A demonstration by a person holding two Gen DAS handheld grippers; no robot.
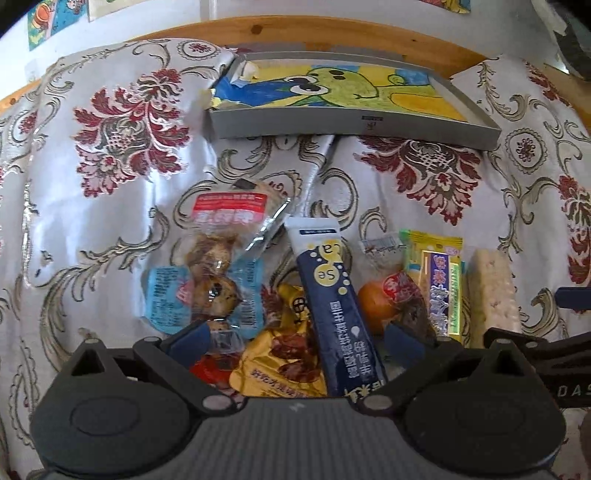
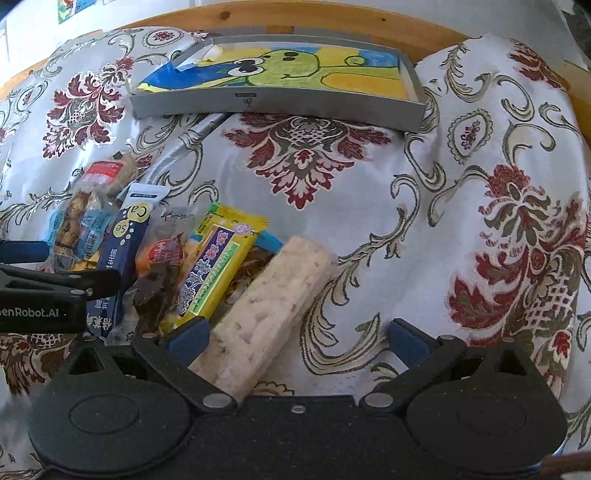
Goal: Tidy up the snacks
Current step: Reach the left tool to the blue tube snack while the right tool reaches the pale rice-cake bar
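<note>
A floral cloth [image 2: 332, 206] covers the surface, a grey tray [image 2: 277, 101] at its far edge. Snack packets [image 1: 325, 295] lie heaped nearer. Both the left hand-held gripper [image 1: 295, 332] and right hand-held gripper [image 2: 295, 332] hang spread wide, empty, above the pile.

Support surface: wooden table [image 2: 332, 18], covered w/ silver damask cloth [image 2: 369, 206], red floral pattern. Directly on cloth, far side: shallow grey tray [image 2: 277, 101] w/ cartoon drawing lining its base. Near side: snack pile [image 1: 306, 295] in loose cluster, incl. navy sachet [image 1: 340, 317], yellow packet [image 2: 218, 266], pale rice bar [image 2: 266, 306] at right end.
</note>
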